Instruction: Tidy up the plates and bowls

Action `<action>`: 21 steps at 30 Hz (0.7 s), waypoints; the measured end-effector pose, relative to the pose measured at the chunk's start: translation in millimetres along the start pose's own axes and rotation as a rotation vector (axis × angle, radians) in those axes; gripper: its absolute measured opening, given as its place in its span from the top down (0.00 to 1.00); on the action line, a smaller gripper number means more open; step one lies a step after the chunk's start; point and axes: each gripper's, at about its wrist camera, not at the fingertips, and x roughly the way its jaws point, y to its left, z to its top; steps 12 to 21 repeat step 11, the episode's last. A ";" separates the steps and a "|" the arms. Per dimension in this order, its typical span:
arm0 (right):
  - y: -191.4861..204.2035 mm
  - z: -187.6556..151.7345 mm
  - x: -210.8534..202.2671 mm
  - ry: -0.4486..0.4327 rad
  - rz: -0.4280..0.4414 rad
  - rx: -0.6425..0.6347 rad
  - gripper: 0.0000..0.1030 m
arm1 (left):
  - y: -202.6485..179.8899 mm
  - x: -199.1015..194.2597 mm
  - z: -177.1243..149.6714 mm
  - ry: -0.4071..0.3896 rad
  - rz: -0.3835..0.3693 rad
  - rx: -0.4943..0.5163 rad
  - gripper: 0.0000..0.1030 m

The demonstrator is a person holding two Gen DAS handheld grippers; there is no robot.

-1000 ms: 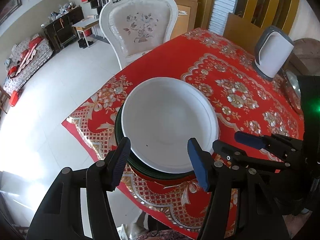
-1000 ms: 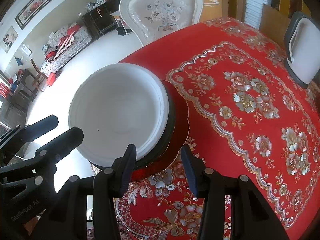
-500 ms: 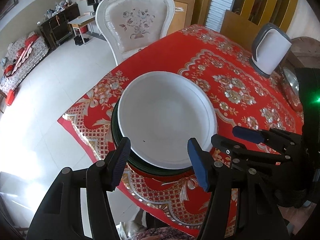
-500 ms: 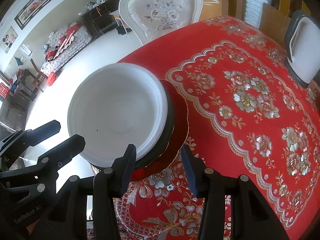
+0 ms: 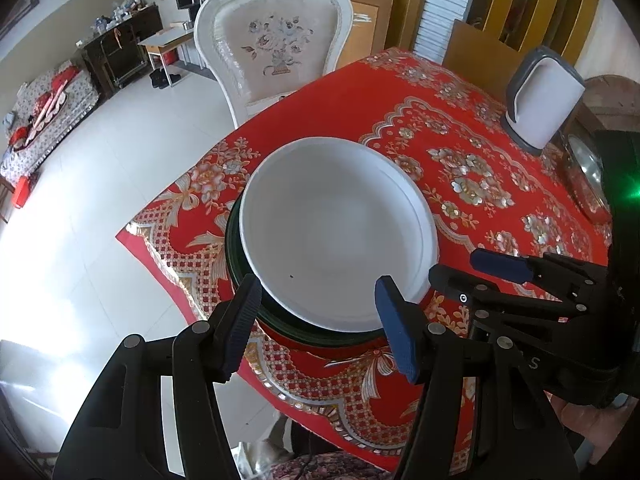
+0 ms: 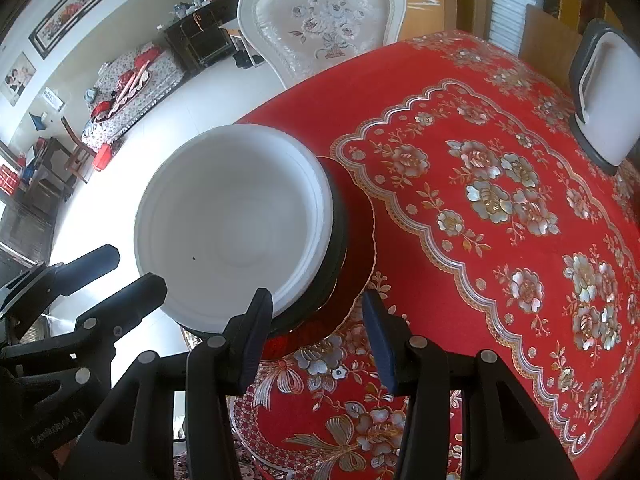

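Observation:
A white bowl [image 5: 332, 232] [image 6: 232, 220] tops a stack of dark green plates [image 5: 234, 248] [image 6: 338, 240], and the stack rests on a red gold-rimmed plate [image 6: 360, 256] near the table's corner. My left gripper [image 5: 316, 308] hovers at the stack's near rim. It is open, its blue pads apart with nothing pressed between them. My right gripper [image 6: 316, 312] hangs just right of the stack, over the red plate's edge, also open and empty. Each gripper appears in the other's view: the right gripper [image 5: 456, 267] at the right side, the left gripper [image 6: 138, 270] at the left side.
A red floral cloth [image 5: 460, 152] covers the table, and its edge drops to a white tiled floor left of the stack. A white kettle [image 5: 540, 100] [image 6: 608, 100] stands at the far right. A white ornate chair [image 5: 276, 40] sits behind the table.

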 end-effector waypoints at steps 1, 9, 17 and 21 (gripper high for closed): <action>-0.5 -0.3 0.1 0.001 0.001 0.000 0.54 | 0.2 -0.1 0.1 -0.001 0.003 0.000 0.42; -5.6 -2.6 -0.4 0.006 0.004 0.014 0.54 | 1.1 -0.1 0.8 -0.008 0.001 0.001 0.42; -6.8 -3.3 -1.1 0.005 0.003 0.017 0.54 | 0.7 0.2 1.4 -0.004 -0.003 0.001 0.42; -6.8 -3.3 -1.1 0.005 0.003 0.017 0.54 | 0.7 0.2 1.4 -0.004 -0.003 0.001 0.42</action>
